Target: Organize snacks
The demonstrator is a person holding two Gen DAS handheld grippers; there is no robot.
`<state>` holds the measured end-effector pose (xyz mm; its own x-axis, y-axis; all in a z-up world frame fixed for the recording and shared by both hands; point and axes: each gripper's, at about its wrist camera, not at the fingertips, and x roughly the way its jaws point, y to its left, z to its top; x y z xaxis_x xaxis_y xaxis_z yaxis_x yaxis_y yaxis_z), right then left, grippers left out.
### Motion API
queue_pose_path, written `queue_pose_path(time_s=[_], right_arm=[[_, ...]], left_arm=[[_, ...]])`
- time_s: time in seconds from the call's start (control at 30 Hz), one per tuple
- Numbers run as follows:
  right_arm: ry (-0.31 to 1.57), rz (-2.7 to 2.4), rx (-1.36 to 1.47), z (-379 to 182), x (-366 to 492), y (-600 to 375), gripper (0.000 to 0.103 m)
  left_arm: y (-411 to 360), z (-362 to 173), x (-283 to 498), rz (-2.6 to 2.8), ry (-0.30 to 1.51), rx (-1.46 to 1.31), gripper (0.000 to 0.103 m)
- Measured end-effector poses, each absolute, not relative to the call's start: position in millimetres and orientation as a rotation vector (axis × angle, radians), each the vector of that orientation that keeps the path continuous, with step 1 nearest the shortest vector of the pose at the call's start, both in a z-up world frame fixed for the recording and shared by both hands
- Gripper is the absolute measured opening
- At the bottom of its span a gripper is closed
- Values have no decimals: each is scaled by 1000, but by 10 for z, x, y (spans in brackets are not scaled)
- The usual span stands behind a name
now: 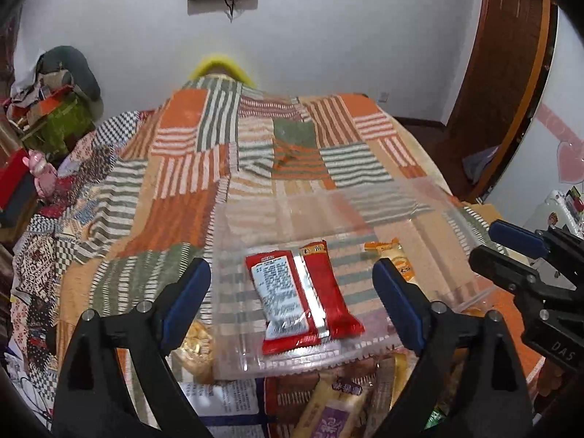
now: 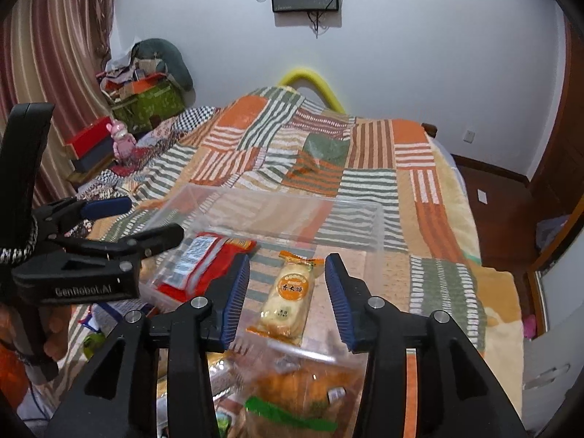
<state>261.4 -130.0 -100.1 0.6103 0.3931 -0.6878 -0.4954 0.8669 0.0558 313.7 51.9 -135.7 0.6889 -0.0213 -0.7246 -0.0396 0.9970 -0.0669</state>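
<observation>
A clear plastic box point(image 1: 365, 200) point(image 2: 292, 202) sits on the patchwork quilt. In it lie two red snack packets point(image 1: 292, 295) point(image 2: 204, 262), one with its white printed back up, and a cream pastry packet with an orange label point(image 2: 288, 292) point(image 1: 392, 252). My left gripper point(image 1: 292, 292) hangs open above the red packets, its blue pads well clear of them. My right gripper point(image 2: 287, 273) stands open over the pastry packet, which lies flat below the gap, touching neither pad. Each gripper also shows in the other's view: the right gripper point(image 1: 511, 252) and the left gripper point(image 2: 127, 219).
A heap of loose snack packets point(image 1: 328, 401) point(image 2: 292, 394) lies at the near edge in front of the box. The quilt point(image 1: 255, 153) stretches far beyond. Boxes and a pink toy point(image 2: 122, 138) crowd the left side; a wooden door point(image 1: 511, 73) stands right.
</observation>
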Motion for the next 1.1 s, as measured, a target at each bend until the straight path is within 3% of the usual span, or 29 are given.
queue_pose_path(time_s=[0.4, 0.87, 0.93, 1.1], right_arm=[[687, 477, -135, -854, 2129, -1543, 55], [825, 427, -111, -1348, 1783, -1739, 56], [852, 425, -91, -1415, 1771, -1762, 56], [892, 440, -52, -1512, 1743, -1762, 56]], left_arm=[[742, -1146, 2341, 31, 734, -26, 93], [1132, -1780, 1683, 75, 888, -69, 94], [1165, -1897, 1633, 81, 907, -75, 93], [1213, -2154, 1547, 50, 961, -133, 78]])
